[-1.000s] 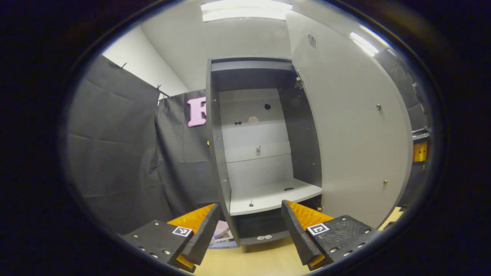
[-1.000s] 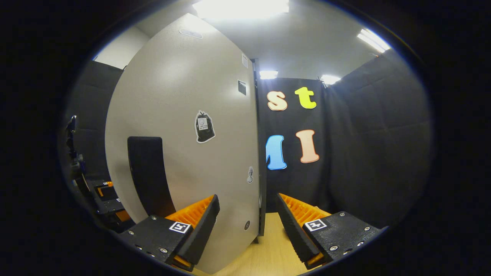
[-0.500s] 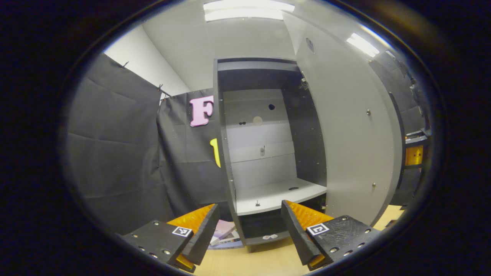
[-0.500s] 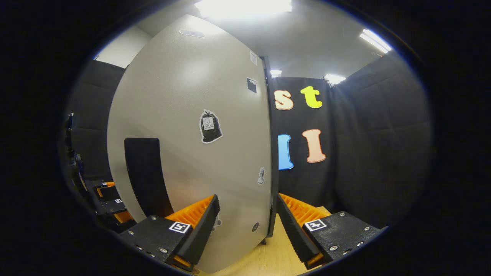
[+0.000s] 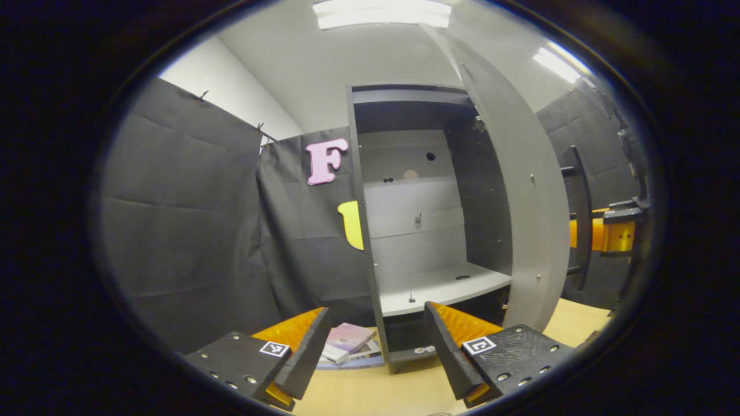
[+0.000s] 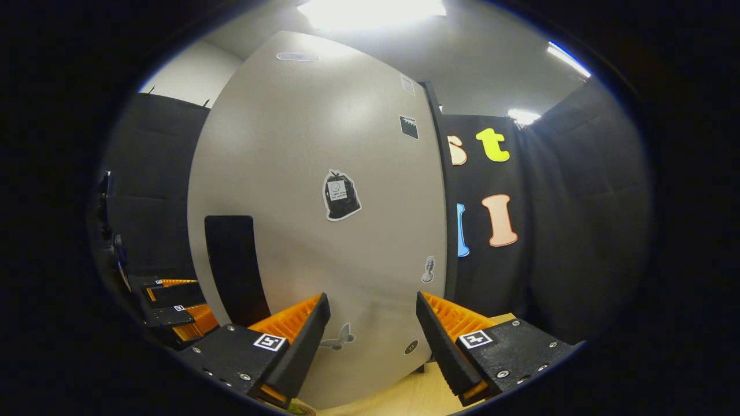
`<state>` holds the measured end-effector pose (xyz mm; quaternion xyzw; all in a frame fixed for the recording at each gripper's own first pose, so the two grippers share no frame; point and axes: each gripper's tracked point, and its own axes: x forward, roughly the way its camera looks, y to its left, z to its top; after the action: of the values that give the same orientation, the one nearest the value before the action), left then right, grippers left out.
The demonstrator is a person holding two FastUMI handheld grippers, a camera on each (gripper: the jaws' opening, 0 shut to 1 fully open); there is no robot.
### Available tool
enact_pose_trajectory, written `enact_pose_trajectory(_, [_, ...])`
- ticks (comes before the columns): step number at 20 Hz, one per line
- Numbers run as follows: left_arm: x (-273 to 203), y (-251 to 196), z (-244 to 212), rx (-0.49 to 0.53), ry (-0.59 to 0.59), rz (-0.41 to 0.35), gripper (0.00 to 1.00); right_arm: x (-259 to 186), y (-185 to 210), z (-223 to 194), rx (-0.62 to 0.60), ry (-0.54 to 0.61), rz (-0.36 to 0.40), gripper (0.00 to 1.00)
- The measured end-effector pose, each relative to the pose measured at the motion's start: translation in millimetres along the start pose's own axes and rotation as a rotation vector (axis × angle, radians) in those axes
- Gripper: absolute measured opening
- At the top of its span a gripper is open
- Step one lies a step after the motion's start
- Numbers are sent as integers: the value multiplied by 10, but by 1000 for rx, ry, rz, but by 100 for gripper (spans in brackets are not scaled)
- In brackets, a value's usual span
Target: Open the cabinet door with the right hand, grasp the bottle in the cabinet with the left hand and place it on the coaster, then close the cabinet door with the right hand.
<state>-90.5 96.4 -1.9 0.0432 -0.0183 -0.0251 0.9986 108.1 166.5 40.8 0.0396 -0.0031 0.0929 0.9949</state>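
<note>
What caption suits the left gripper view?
Open tongs face an open cabinet, its door swung aside.

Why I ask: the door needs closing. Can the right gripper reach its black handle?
Probably yes: the right gripper is open facing the cabinet door, and the black handle stands just left of its jaws with nothing between.

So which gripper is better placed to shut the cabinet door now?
Probably the right. The right gripper sits open close against the cabinet door's outer face, beside its handle. The left gripper faces the cabinet's open shelf.
</note>
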Motion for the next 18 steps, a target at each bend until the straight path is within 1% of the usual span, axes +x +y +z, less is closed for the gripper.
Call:
enact_pose_trajectory(1, [-9, -33, 7, -5, -2, -3, 92, -7, 16, -24, -5, 8, 9, 93])
enact_pose_trajectory(4, [-45, -108, 53, 1, -10, -12, 92, -33, 48, -66, 8, 18, 36, 93])
enact_pose_trajectory(6, [-65, -116, 33, 1, -5, -6, 92, -17, 49, -111, 7, 33, 39, 93])
enact_pose_trajectory(7, [-84, -117, 14, -5, 2, -5, 84, 12, 53, -118, 9, 34, 47, 93])
enact_pose_trajectory(11, [-168, -100, -64, -16, 29, -10, 100, 115, 73, -209, 42, 68, 72, 93])
enact_pose_trajectory(12, [-190, -94, -64, -15, 32, -8, 84, 117, 52, -206, 42, 65, 68, 93])
enact_pose_trajectory(13, [-212, -72, -85, -16, 35, -6, 92, 108, 24, -181, 41, 54, 62, 93])
enact_pose_trajectory(15, [-198, -12, -109, -21, 37, -7, 92, 94, -28, -168, 42, 39, 49, 93])
enact_pose_trajectory(18, [-139, 9, -85, -34, 39, -14, 92, 70, -54, -221, 38, 50, 34, 93])
